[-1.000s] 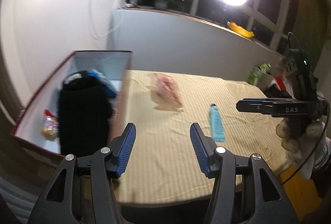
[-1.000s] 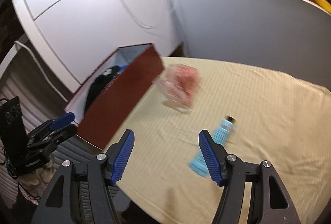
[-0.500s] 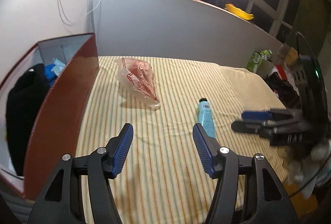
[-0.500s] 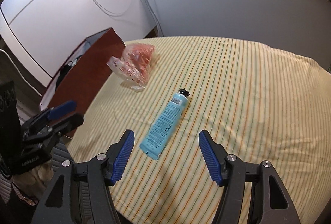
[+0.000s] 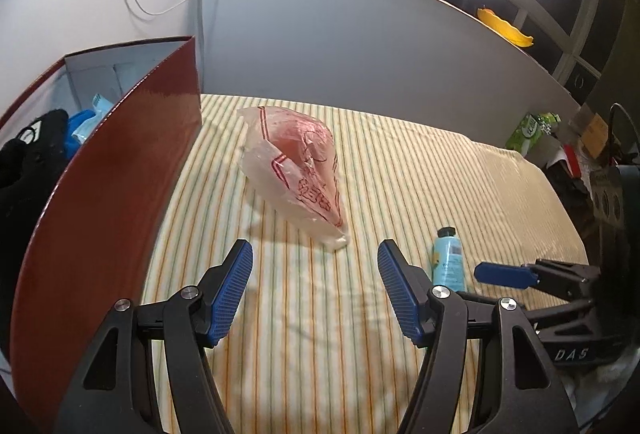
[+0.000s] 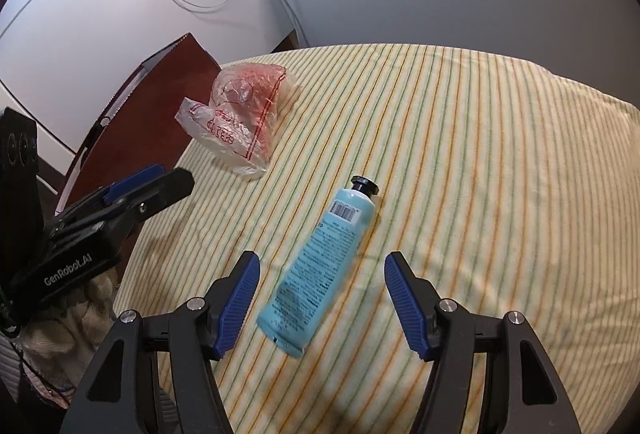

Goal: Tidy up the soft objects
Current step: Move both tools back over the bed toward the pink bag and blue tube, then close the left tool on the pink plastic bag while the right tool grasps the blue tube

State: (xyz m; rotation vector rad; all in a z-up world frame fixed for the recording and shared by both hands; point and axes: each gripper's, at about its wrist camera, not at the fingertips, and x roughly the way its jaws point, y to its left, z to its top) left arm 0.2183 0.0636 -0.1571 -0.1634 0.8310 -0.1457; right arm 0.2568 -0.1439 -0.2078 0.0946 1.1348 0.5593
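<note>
The crumpled clear plastic bag with red print [image 5: 298, 169] lies on the striped yellow tablecloth [image 5: 400, 161], just beside the long wall of the red cardboard box [image 5: 104, 201] and ahead of your left gripper [image 5: 315, 294]. The pale blue squeeze tube with a black cap [image 6: 320, 266] lies well apart from the bag, its flat tail between the blue pads of your right gripper [image 6: 320, 306].

Your left gripper's jaws have just been opening and now stand apart with nothing between them. Your right gripper's jaws also stand apart; the pads do not touch the tube.

The step in hand looks like a two-handed pickup. On the right, turn the jaws square to the tube's slant and close on its body, not the thin crimped tail. On the left, aim for the full middle of the bag; the loose film at its near tip would likely slip.

The box already holds a black fabric item [image 5: 28, 153] and blue packets [image 5: 86, 121]. Its tall wall stands between the bag and the inside, so lift clear of the rim. Keep the grippers from crossing.
</note>
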